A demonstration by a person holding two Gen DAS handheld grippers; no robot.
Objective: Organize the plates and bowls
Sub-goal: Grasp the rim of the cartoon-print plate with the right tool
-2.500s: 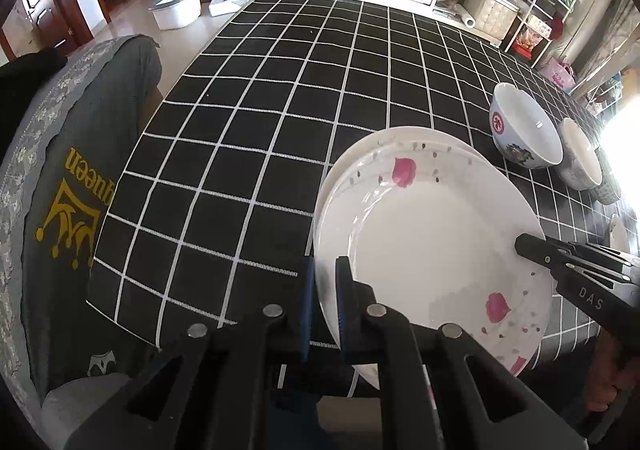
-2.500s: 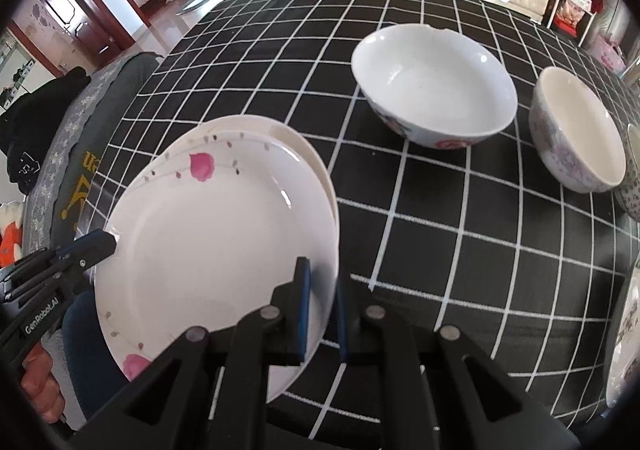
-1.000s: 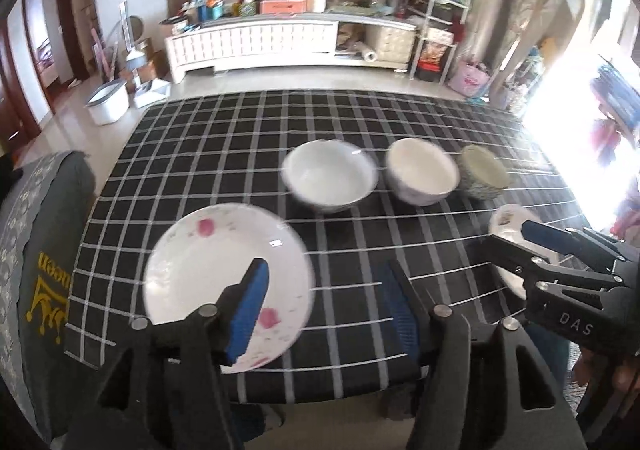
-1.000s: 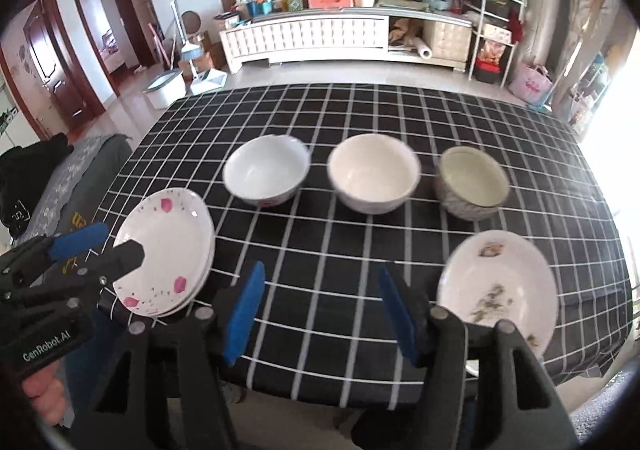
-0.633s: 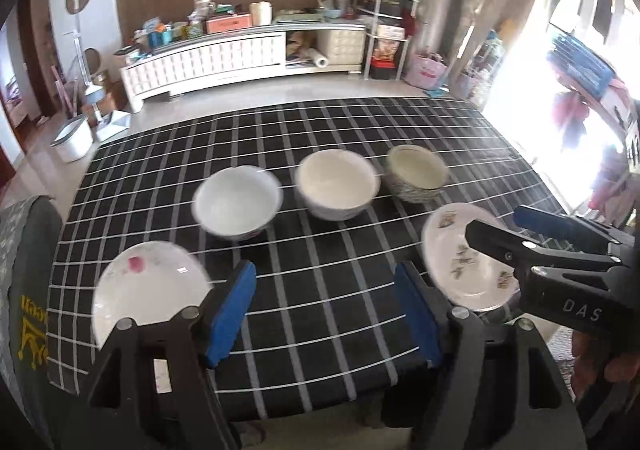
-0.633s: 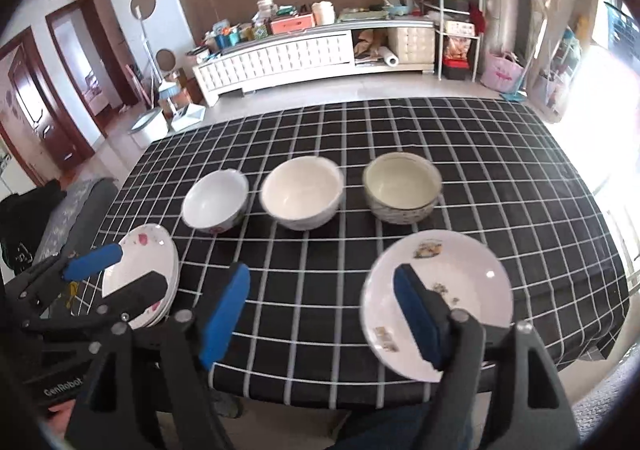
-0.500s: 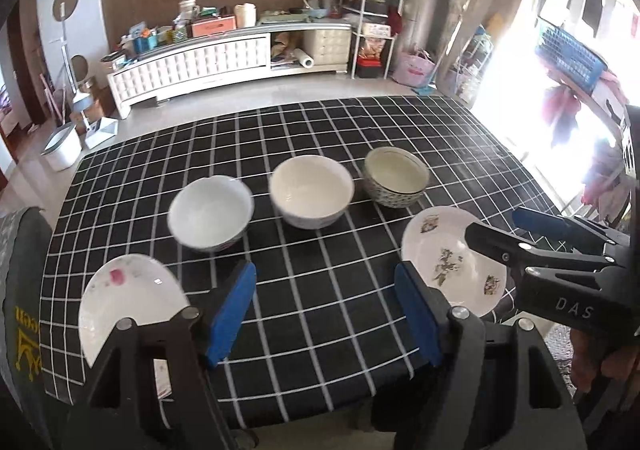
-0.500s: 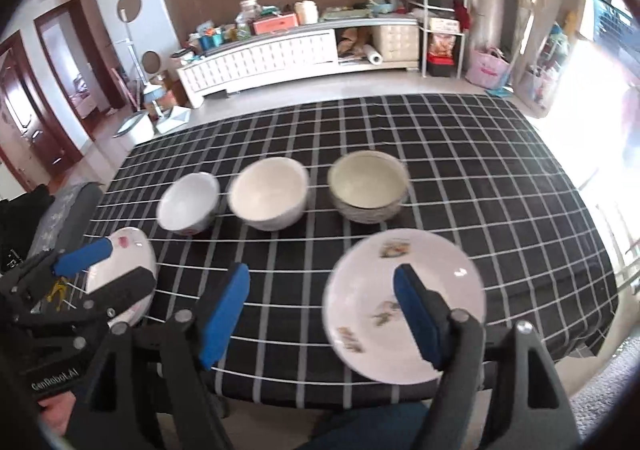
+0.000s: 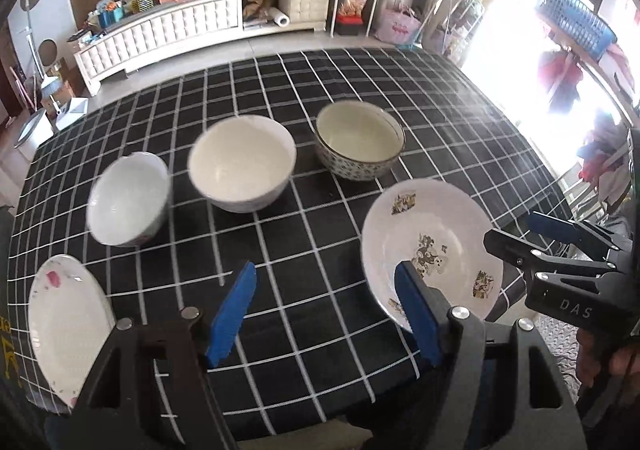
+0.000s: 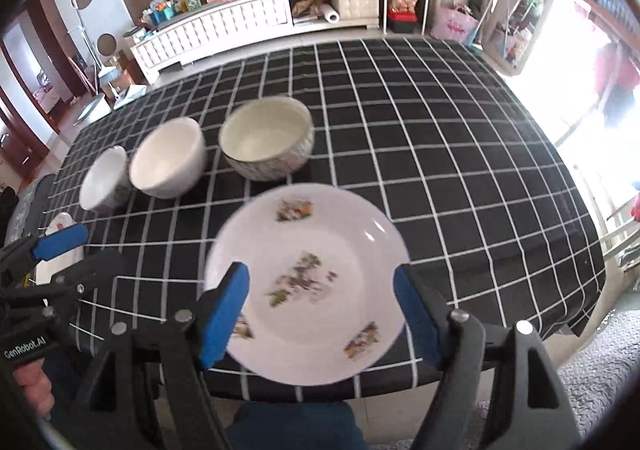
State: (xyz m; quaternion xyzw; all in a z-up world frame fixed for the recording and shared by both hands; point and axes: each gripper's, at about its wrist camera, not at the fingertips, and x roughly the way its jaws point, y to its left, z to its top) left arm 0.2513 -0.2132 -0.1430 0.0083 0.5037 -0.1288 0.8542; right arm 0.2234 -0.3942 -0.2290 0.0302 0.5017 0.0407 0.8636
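Both grippers point steeply down over the near edge of the surface (image 9: 400,90); the left gripper (image 9: 324,310) has its blue fingers (image 9: 234,306) spread wide with only checked cloth between them; the right gripper (image 10: 320,310) hangs over the flowered plate (image 10: 316,250), its fingers (image 10: 224,314) spread wide at either side of the plate and, as far as the blur shows, clear of it; a hand (image 10: 30,382) shows under the left gripper at that view's left edge. Earlier both grippers were clamped on the rim of the pink-spotted plates (image 9: 60,322); those now lie stacked at the near left corner, and both pairs of fingers have just been opening, nothing held. Behind stand three bowls in a row, all empty: white bowl (image 9: 128,202), cream bowl (image 9: 240,166), patterned bowl (image 9: 358,138).
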